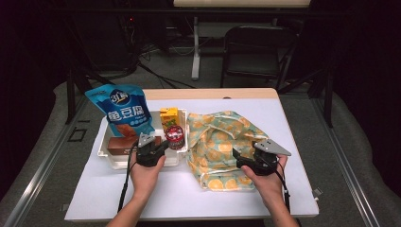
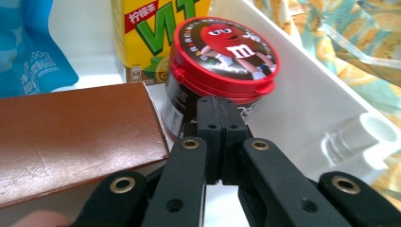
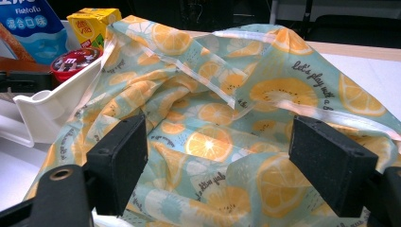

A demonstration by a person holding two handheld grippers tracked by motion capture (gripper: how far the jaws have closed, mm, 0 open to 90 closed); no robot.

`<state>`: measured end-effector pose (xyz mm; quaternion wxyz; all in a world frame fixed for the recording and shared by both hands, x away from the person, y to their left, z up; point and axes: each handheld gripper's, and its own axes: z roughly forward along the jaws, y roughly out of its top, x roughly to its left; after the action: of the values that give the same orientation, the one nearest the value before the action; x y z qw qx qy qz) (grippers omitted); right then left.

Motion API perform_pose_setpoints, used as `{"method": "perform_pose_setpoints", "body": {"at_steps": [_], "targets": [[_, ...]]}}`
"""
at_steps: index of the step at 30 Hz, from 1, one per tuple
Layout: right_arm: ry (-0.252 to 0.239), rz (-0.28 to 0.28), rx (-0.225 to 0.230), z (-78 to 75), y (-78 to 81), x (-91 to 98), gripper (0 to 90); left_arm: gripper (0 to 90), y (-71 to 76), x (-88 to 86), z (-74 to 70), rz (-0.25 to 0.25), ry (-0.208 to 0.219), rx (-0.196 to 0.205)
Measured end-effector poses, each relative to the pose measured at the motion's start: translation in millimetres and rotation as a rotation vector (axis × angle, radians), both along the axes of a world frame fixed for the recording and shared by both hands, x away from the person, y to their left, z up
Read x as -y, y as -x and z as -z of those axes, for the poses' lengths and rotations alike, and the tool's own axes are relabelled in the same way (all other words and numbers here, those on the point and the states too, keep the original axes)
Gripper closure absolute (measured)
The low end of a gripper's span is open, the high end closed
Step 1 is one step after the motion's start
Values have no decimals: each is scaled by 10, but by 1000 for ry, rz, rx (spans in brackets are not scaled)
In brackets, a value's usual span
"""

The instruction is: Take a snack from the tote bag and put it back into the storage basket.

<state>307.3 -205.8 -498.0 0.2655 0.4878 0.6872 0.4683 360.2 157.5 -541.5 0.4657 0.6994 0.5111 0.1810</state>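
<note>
Candy tub waiting in the tray, bag held ready beside it

Candy tub (image 2: 222, 66) with a red M&M's lid stands upright in the white tray (image 1: 106, 152), in its near right corner, just beside a brown box (image 2: 71, 137) and in front of a yellow lemon-tea carton (image 2: 156, 33). Your left gripper (image 2: 220, 106) points straight at the tub's dark side, jaws pressed flat together with nothing between them. A blue fish-tofu snack pouch (image 1: 124, 111) leans up at the tray's far left.

To the right of the tray lies the orange-print fabric bag (image 1: 222, 146), crumpled and touching the tray wall. Your right gripper (image 3: 227, 165) hovers at the bag's near edge with its jaws spread wide, cloth lying between the pads but not pinched.

Risks, as a judgement: with closed jaws you would only push the tub, tipping it against the carton. The brown box crowds one side, so an opened jaw may catch it. The loose bag may slump shut unless its rim is gripped.
</note>
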Motion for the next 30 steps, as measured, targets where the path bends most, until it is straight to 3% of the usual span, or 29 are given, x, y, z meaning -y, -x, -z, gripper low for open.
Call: {"method": "perform_pose_setpoints", "body": {"at_steps": [7, 11, 13, 21, 27, 30], "targets": [[6, 4, -4, 16, -2, -7, 196, 882, 46, -31, -25, 7, 12, 19], [7, 10, 5, 4, 9, 15, 193, 797, 125, -85, -56, 15, 38, 41], [10, 8, 8, -2, 20, 24, 189, 729, 160, -118, -73, 20, 53, 48], [25, 8, 10, 8, 63, 54, 179, 272, 306, -224, -163, 73, 63, 77], [37, 2, 7, 40, 110, 72, 177, 116, 424, -323, -246, 165, 103, 131], [37, 4, 7, 48, 130, 111, 176, 32, 466, -369, -264, 197, 120, 139]]}}
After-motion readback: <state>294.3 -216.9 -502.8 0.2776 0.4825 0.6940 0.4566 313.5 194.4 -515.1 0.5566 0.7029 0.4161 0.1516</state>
